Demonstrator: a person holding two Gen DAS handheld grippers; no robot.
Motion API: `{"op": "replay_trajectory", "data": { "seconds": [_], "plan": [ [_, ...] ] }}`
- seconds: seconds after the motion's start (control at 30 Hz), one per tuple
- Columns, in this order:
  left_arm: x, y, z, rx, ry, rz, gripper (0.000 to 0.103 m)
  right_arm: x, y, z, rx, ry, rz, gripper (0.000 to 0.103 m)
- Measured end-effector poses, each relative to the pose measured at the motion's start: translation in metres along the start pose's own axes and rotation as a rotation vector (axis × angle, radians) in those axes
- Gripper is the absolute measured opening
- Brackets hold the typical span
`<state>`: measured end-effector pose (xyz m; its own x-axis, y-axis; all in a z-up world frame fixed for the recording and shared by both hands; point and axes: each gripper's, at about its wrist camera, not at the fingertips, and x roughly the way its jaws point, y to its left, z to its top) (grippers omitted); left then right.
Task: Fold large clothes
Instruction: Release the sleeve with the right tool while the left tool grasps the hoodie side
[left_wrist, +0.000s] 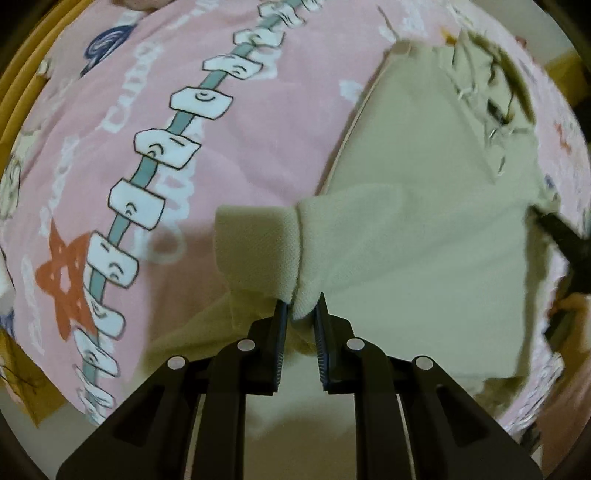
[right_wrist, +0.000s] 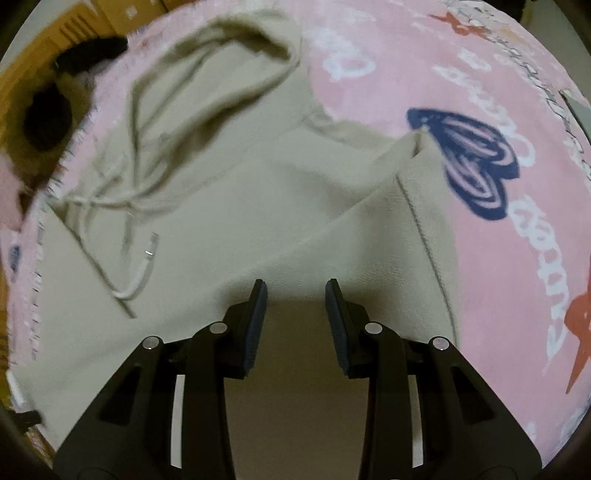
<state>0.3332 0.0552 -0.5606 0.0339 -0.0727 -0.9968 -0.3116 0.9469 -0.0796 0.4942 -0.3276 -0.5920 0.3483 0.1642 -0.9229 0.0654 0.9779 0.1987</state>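
Pink printed blanket (left_wrist: 258, 129) bearing a beige hoodie (right_wrist: 258, 192). Left gripper (left_wrist: 301, 306) clamped on the hoodie's ribbed cuff (left_wrist: 258, 251); right gripper (right_wrist: 295, 291) spread apart above the fabric, holding nothing.

Both the left gripper (left_wrist: 301, 304) and the right gripper (right_wrist: 295, 290) are black plastic, with round silver screws and bumpy dark blue pads (right_wrist: 255, 328) inside the fingers.

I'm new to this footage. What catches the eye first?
A beige hoodie sprawls over a pink printed blanket, hood and drawstrings at upper left in the right view. The left gripper pinches its ribbed cuff; the right gripper hovers open over the body.
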Motion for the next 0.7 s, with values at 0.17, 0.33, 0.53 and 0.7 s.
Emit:
{"op": "replay_trajectory", "data": {
  "seconds": [0.17,0.33,0.53,0.7],
  "plan": [
    [-0.017,-0.006,-0.005,0.075,-0.029,0.048,0.040,-0.063,-0.033,-0.034,0.065,-0.059,0.080,0.033],
    [-0.047,-0.007,-0.016,0.105,-0.050,0.057,0.043,-0.104,-0.053,-0.107,0.073,-0.020,0.160,0.033],
    [-0.067,-0.019,-0.027,0.071,-0.063,0.081,0.044,-0.102,-0.043,-0.188,-0.072,0.053,0.058,0.033],
    [-0.059,-0.064,-0.032,0.098,-0.056,0.092,0.046,-0.092,-0.038,-0.215,-0.297,0.010,-0.122,0.031]
  ]
}}
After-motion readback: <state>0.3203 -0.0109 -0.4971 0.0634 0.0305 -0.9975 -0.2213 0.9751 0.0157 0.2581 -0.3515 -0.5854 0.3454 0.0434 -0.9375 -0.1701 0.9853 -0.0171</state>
